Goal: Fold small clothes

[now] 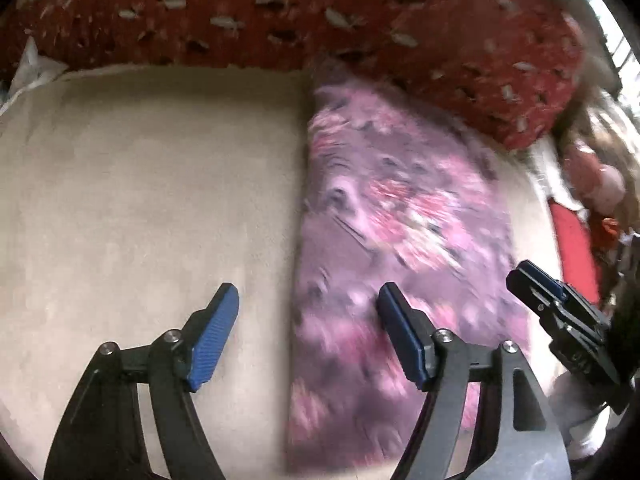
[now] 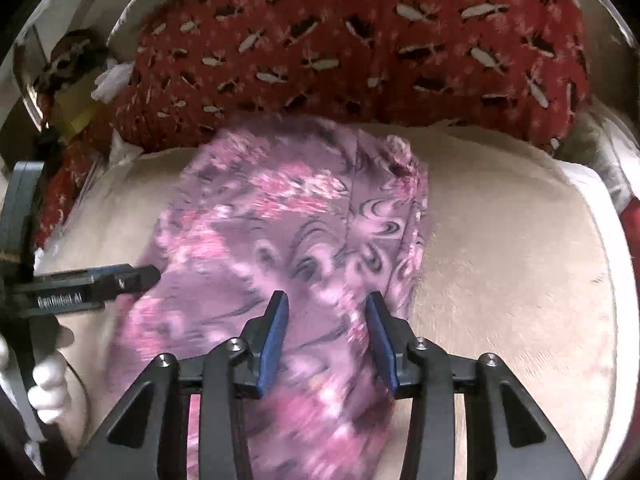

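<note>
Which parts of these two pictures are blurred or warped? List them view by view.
Left wrist view: the purple floral garment is smeared by motion blur, the left gripper stays sharp, and the fisheye bends the red patterned cloth into an arc. Right wrist view: the garment's near end is blurred, its far part crisper; dark vignette in the corners.

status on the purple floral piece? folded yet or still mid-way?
Done: the purple floral garment lies on the beige blanket as a long narrow strip, apparently folded lengthwise. In hand: nothing; the left tool and right tool are both open above it, gripping no cloth. Left: probably a crosswise fold to shorten it. The red patterned fabric behind looks untouched.
</note>
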A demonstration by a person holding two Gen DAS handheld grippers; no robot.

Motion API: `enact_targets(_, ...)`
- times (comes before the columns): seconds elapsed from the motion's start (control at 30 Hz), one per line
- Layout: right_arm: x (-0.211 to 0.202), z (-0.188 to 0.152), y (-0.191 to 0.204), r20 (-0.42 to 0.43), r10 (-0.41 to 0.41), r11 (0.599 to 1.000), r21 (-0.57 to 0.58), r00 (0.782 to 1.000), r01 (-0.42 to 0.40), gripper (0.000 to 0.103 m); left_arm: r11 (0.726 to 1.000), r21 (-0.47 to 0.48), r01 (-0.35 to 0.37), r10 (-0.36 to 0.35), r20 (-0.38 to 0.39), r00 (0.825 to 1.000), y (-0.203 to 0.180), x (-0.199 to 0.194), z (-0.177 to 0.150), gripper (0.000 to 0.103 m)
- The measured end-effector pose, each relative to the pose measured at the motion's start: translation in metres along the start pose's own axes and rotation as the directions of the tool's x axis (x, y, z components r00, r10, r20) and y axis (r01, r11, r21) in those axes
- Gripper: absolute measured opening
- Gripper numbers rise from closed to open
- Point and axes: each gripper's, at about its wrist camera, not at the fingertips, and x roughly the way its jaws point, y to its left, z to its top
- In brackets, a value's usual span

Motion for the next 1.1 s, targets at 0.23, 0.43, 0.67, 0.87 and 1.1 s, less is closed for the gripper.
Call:
enact_targets(0.23, 0.010, -0.047, 0.009, -0.074, -0.056, 0.998, -0.042, 0.996, 0.053, 0.042, 0.996, 0.026, -0.090, 0.092, -0.061, 0.994, -0.002, 0.019, -0.037, 0.074)
enact_targets(0.43, -0.016, -0.065, 0.003, -0.065, -0.028, 0.999, 0.026, 0.998, 0.029, 0.046, 0.997, 0.008, -0.079, 0.079, -0.075, 0.994, -0.001, 0.013, -0.042, 0.074)
enact_targets(0.67, -0.005, -0.065, 0.005, -0.095, -0.045, 0.997, 0.053, 0.994, 0.050, 0.048, 0.997, 0.009, -0.073, 0.074, -0.084, 0.994, -0.001, 0.014, -0.041, 0.074)
enact_targets(0.87, -0.012, -0.023, 0.002, -0.021, -0.002, 0.992, 0.123, 1.000, 0.004, 0.048, 0.998, -0.055, 0.032, -0.035, -0.060, 0.998, 0.010, -0.001, -0.012, 0.073)
enact_targets(1.1, 0.009, 0.046, -0.024, 0.075, -0.020, 0.970, 0.242, 0.997, 0.001, 0.050, 0.996, -0.085, 0.034, -0.035, -0.018, 0.999, 0.007, 0.009, 0.069, 0.073)
